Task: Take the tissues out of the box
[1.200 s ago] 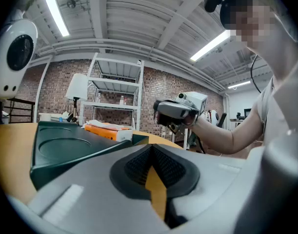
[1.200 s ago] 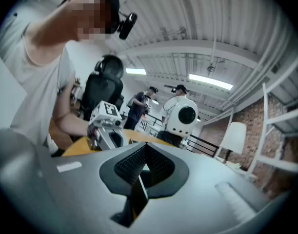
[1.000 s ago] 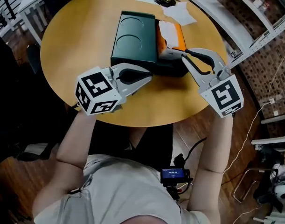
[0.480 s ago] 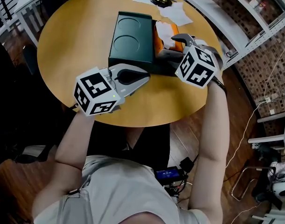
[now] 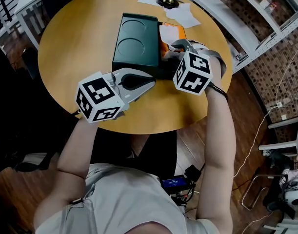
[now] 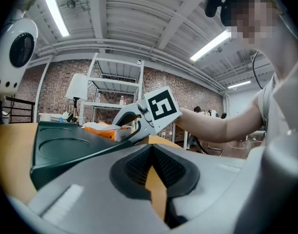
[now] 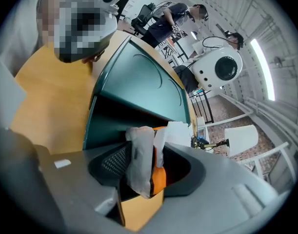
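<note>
A dark green box [image 5: 136, 45] lies on the round wooden table [image 5: 75, 48], with an orange tissue pack [image 5: 170, 33] showing white tissue at its right side. My right gripper [image 5: 172, 51] reaches into that side. Its jaws are closing, and a fold of white tissue [image 7: 140, 157] and the pack's orange edge [image 7: 159, 177] stand between them; a gap still shows on one side. My left gripper [image 5: 152, 83] rests shut on the table just in front of the box's near end, holding nothing. From the left gripper view the right gripper [image 6: 127, 126] sits over the orange pack.
White sheets of paper [image 5: 184, 13] and a small black object [image 5: 166, 0] lie at the table's far edge. A metal shelf rack [image 5: 236, 18] stands to the right of the table. The table's near rim runs just below both grippers.
The right gripper swung left from beside the box's near right corner onto the tissue pack and turned its marker cube upward. The left gripper stayed where it was.
</note>
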Demonstrator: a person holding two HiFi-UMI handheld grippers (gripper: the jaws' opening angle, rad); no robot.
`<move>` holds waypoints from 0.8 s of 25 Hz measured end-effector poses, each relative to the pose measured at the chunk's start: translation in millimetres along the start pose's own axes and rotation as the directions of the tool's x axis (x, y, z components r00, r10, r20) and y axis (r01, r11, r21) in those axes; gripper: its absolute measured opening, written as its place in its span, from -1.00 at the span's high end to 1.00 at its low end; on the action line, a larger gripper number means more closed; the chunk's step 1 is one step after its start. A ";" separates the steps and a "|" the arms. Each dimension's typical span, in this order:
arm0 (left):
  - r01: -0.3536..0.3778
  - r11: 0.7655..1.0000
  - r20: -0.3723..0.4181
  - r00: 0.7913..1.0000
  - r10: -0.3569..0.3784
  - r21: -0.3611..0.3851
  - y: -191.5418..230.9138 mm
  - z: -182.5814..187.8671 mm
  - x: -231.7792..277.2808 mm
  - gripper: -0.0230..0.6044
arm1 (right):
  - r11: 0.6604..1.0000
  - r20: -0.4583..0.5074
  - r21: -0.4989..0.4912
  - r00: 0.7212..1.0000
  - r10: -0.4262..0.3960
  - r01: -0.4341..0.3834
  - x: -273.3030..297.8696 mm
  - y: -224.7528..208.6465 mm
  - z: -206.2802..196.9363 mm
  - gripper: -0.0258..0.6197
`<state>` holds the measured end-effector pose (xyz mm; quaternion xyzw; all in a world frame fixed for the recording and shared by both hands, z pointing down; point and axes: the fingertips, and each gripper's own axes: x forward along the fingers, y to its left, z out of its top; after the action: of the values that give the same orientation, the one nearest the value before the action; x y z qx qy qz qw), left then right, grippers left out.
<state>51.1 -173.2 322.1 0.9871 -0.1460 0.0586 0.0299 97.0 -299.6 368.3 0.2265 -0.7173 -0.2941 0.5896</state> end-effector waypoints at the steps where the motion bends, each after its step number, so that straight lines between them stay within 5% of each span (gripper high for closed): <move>1: 0.000 1.000 0.000 1.000 0.000 0.000 -0.5 -0.5 -0.2 0.93 | 1.000 0.008 0.008 1.000 -0.013 0.013 -2.8 -0.6 2.2 0.32; 9: -0.001 1.000 0.002 1.000 0.001 0.001 -1.9 -0.4 -0.9 0.93 | 0.979 0.061 0.000 0.977 -0.203 0.204 -53.7 -33.0 11.3 0.35; 13: 0.001 1.000 0.002 1.000 -0.001 0.001 -1.2 -0.1 0.1 0.93 | 0.954 0.030 0.031 0.954 -0.299 0.298 -77.5 -57.2 -17.2 0.35; 20: 0.000 1.000 0.001 1.000 0.000 0.003 -3.0 -2.5 -2.9 0.93 | 0.955 -0.174 0.146 0.957 -0.231 0.258 -36.4 -39.9 -131.2 0.33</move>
<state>49.0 -169.2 324.1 0.9872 -0.1460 0.0581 0.0286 232.0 -324.4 332.1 0.3846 -0.6577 -0.2852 0.5815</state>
